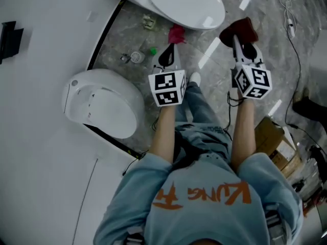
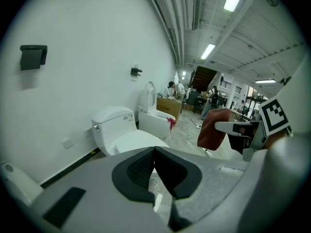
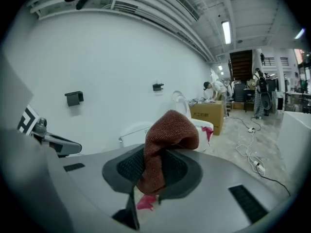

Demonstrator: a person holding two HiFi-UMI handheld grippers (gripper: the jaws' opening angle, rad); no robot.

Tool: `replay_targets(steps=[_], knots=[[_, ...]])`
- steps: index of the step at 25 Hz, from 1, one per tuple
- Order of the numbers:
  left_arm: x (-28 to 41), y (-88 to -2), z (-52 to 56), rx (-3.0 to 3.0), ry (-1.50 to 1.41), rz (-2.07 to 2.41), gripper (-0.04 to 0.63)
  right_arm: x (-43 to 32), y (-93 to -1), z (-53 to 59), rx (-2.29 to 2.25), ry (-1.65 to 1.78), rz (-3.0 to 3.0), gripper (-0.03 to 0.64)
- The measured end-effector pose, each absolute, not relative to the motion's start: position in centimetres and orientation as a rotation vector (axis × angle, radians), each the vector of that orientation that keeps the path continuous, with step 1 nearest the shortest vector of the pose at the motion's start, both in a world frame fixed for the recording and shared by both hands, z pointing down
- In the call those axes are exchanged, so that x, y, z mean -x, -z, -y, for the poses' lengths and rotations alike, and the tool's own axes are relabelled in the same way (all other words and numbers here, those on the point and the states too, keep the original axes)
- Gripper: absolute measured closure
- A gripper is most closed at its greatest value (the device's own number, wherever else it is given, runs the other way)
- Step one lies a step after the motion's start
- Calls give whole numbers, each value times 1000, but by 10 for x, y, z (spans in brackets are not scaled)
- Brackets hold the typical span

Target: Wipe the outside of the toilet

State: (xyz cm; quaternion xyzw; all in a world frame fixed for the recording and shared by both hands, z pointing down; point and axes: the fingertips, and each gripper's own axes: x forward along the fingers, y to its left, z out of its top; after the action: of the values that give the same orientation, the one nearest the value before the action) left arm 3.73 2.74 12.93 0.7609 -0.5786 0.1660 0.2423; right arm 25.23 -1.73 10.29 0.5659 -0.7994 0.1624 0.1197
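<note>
Right gripper (image 3: 151, 171) clamps a rust-brown cloth (image 3: 167, 130); left gripper (image 2: 154, 173) has its jaws together, empty. Toilet (image 1: 186, 4) at 12 o'clock, second toilet (image 1: 102, 106) at 9, along the white wall (image 1: 36, 152), on grey marbled floor (image 1: 120, 34)

Glossy white ceramic toilet (image 1: 186, 4) on grey marbled stone floor (image 1: 118, 39). Beside the toilet, a rust-red knitted cloth (image 3: 167, 130) and black-and-white patterned marker cube (image 1: 167, 87). Pale-blue sweatshirt (image 1: 204, 208), orange lettering.

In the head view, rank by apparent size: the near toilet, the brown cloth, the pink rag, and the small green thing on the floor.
1. near toilet
2. brown cloth, held up nearer the camera, so this rank is unsure
3. pink rag
4. green thing
</note>
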Motion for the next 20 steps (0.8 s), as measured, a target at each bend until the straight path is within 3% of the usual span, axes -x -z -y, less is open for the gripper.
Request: replay_targets(steps=[20], knots=[[64,-317,-1,-1899,-466,1529,600,-88,-323,13,-1233,-583,2287,539]])
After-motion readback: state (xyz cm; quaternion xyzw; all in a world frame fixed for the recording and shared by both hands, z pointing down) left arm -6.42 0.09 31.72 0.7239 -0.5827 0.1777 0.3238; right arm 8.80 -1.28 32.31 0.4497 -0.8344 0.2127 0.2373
